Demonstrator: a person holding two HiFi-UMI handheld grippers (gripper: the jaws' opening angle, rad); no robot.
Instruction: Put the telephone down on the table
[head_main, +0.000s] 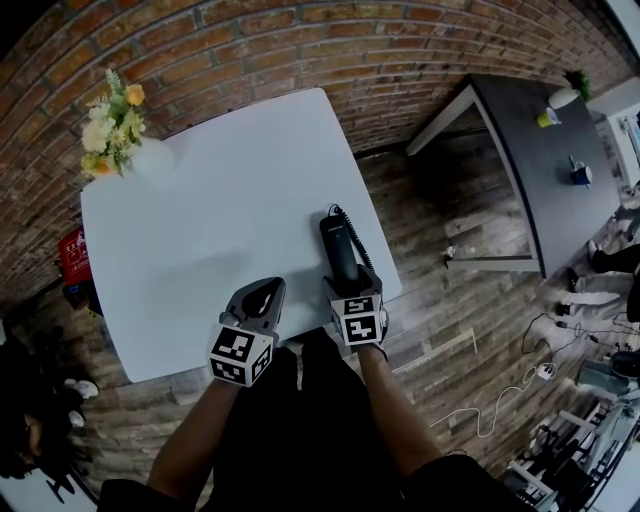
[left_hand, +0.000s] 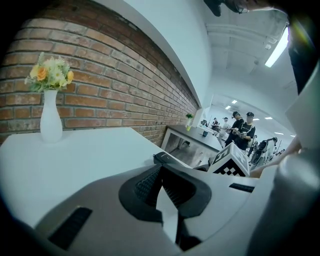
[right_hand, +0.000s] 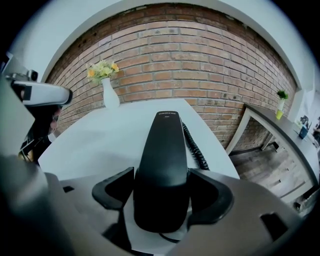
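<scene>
The telephone (head_main: 340, 250), a black handset with a coiled cord (head_main: 358, 240), lies flat on the white table (head_main: 200, 220), close along its right edge and towards the near right corner, with its length pointing away from the person. Its near end sits between the jaws of the right gripper (head_main: 350, 283). In the right gripper view those jaws stand wide on either side of the handset and do not appear to press on it, so the table, not the claw, seems to carry its weight. The left gripper (head_main: 262, 293) hangs just beside the right one over the near edge; its jaws are together at the tips and hold nothing. A white vase of flowers (head_main: 112, 125) stands at the far left corner, well apart from the work. Judgement: the set-down looks as good as done, with only a clean withdrawal of the right gripper left. Handling assessment: the handset is probably light, rigid moulded plastic with a smooth, rounded shell, and likely somewhat slippery under the pads. The best hold is across its narrow width at the near end or mid-body, as the jaws stand now, never by the cord. The cord is soft and springy and runs along the right side of the handset towards the table edge. It could tug the handset or catch on a jaw — the gripper should back straight off, clear of the coils.
</scene>
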